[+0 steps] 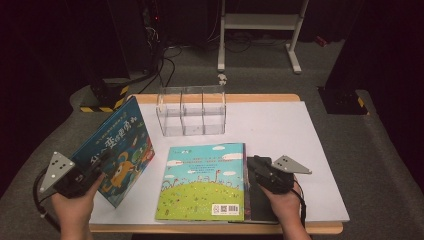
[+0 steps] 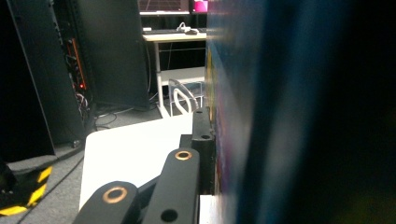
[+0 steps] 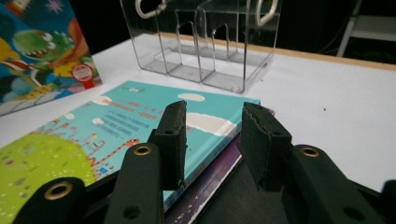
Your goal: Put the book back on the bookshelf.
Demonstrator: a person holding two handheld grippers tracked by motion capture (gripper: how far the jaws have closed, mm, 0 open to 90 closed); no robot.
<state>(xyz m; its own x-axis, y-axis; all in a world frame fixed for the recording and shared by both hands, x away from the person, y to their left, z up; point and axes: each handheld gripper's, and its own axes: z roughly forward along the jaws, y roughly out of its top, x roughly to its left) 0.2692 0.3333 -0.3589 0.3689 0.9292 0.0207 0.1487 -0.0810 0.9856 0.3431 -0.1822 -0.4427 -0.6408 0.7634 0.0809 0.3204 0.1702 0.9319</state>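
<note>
On the white desk (image 1: 280, 130), left tool (image 1: 87, 172) clamped on a tilted blue picture book (image 1: 117, 145), right tool (image 3: 212, 140) released over the flat green book's (image 1: 200, 185) right edge, clear divided organizer (image 1: 191, 111) behind.

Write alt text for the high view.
A person's left gripper holds a blue picture book upright on a white table, while the right gripper rests beside a green book lying flat before a clear divided rack.

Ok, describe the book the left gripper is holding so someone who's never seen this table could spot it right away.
On the white table, look left of the clear divided rack. The blue picture book there stands tilted up on its edge, clamped in the left gripper. Its neighbour, the green-and-sky-blue book, lies flat on the table.
</note>
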